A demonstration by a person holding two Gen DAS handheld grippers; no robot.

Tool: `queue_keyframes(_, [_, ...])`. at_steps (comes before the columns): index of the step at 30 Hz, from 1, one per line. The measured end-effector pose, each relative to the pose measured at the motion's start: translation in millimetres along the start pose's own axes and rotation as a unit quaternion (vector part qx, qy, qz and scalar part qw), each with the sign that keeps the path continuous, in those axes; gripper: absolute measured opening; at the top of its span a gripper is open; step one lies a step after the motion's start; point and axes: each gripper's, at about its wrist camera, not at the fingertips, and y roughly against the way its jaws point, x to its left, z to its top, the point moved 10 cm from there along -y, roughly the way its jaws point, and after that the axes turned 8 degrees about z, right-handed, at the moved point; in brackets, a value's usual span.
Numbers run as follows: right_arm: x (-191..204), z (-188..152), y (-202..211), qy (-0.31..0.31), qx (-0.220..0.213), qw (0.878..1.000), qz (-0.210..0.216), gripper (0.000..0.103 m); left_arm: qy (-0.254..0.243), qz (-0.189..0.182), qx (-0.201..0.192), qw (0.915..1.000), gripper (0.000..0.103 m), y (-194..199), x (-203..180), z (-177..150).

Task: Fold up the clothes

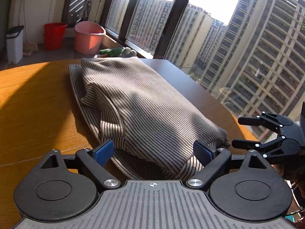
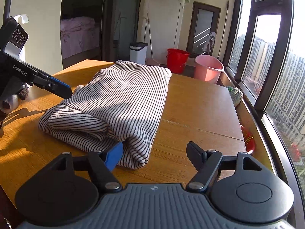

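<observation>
A striped beige-and-black garment [image 1: 137,105] lies folded in a thick bundle on the wooden table [image 1: 34,99]; it also shows in the right wrist view [image 2: 122,103]. My left gripper [image 1: 153,150] is open, its blue pads either side of the bundle's near end, just above the cloth. My right gripper [image 2: 155,153] is open at the bundle's near corner, its left pad touching the fold. The right gripper also shows at the right edge of the left wrist view [image 1: 236,132], open. The left gripper shows at the left of the right wrist view [image 2: 64,91], by the bundle's far side.
The table [image 2: 200,118] stands by a large window. A red bucket [image 2: 177,60], a pink bucket [image 2: 208,70] and a white bin [image 2: 138,53] stand on the floor beyond. A green-and-grey cloth [image 2: 236,95] lies on the sill.
</observation>
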Motion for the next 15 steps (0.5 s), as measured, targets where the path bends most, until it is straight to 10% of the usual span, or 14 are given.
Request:
queue_keyframes(7, [6.8,1.0,-32.0,0.04,0.016,0.998,-0.034,0.075,-0.02,-0.001,0.003,0.9998,0.094,-16.2,-15.8,-1.4])
queue_keyframes(15, [-20.8,-6.0,-8.4,-0.048,-0.001,0.999,-0.008,0.079,-0.024,0.036,0.017,0.9989,0.1,-22.1,3.9,-17.5])
